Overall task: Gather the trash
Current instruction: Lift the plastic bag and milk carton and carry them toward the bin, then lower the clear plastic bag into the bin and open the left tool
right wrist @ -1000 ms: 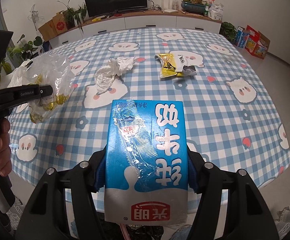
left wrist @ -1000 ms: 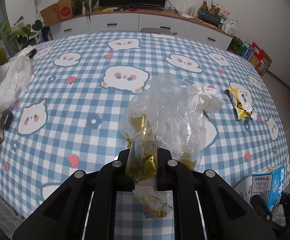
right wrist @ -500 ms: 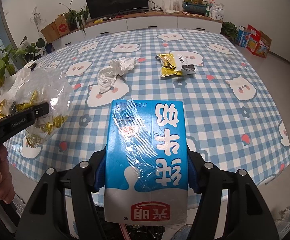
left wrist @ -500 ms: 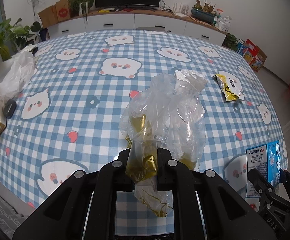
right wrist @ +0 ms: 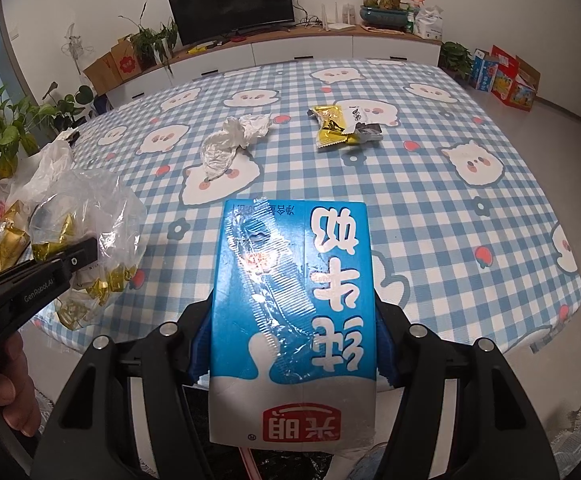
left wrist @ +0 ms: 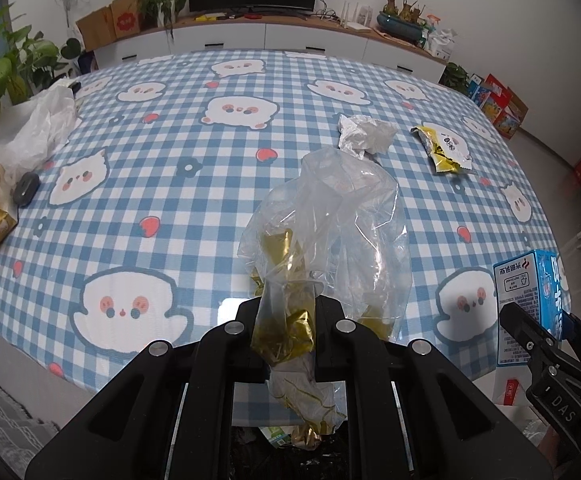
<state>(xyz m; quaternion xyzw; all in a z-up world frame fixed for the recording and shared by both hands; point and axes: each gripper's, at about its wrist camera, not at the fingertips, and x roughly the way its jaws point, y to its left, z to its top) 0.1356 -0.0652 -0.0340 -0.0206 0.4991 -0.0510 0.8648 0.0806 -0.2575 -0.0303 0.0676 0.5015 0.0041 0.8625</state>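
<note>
I have my left gripper clamped on the clear plastic bag of gold wrappers and my right gripper clamped on the blue milk carton, both off the table's near edge, while the crumpled tissue and yellow snack packet lie uncollected on the cloth.

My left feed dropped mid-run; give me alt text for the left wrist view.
The left gripper is clamped on a clear plastic bag of gold wrappers above the checked table's near edge. Beyond lie a crumpled tissue and yellow wrapper.
</note>
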